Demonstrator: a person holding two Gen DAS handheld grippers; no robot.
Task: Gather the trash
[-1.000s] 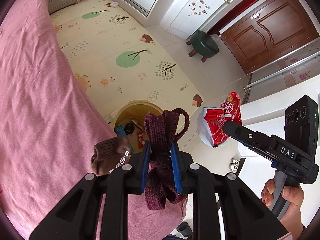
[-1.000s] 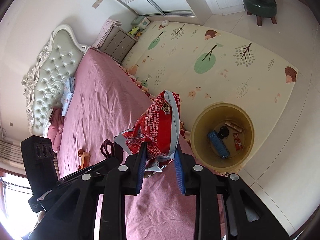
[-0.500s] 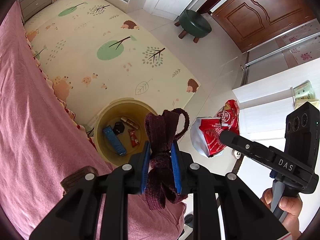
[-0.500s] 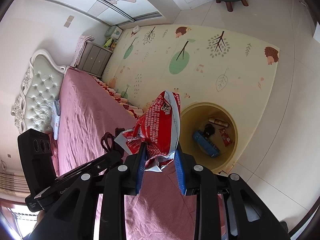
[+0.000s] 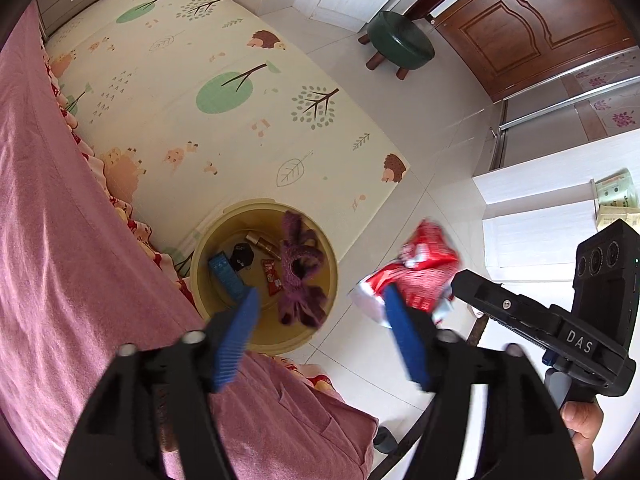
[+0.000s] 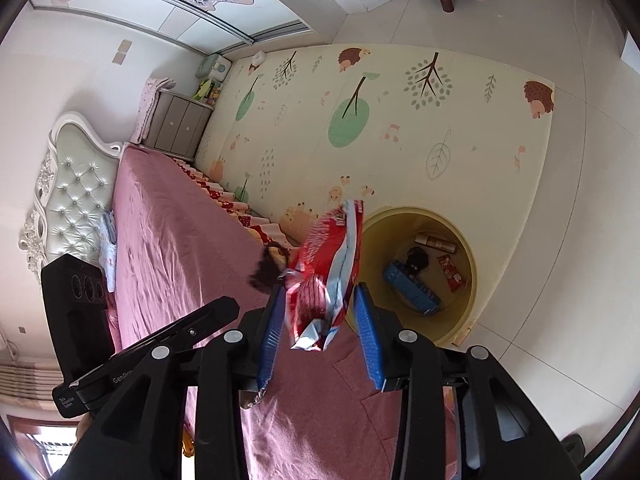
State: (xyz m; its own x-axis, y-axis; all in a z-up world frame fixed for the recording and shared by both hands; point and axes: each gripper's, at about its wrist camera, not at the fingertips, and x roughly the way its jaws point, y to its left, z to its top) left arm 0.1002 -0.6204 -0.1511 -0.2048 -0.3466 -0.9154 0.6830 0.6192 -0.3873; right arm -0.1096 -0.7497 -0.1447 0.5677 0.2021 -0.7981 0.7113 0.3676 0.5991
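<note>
Left gripper (image 5: 320,320): mine, spread wide over the bin (image 5: 328,276), nothing between the pads. The jaws have just been opening and the rag (image 5: 298,268) is out of them.
Rag: purple knit, blurred, inside the bin's mouth toward its right side. I cannot tell if it is falling or already lying on the bottom.
Right gripper (image 6: 318,320): also mine, jaws just been opening too, pads standing off the wrapper (image 6: 328,276). I read it as let go, not clamped.
Wrapper: red and silver snack bag, between my right pads but loose, blurred at its lower end.
Wrapper versus bin: in the right wrist view it sits left of the bin (image 6: 470,260), over the bed (image 6: 180,240) edge; in the left wrist view it hangs right of the rim, above bare tile. Neither view puts it squarely over the opening.
Bin contents: blue box (image 5: 226,276), small red packet (image 5: 272,276), a tube and something dark.
Main risk: the wrapper misses. It is light and crumpled, so it may flutter and land on the bedspread or the floor beside the bin.
Second risk: it catches on a pad and hangs there.
Third risk: my two tools are near each other, and a careless swing would knock them together.
If it misses: I would have to pick it up again.
</note>
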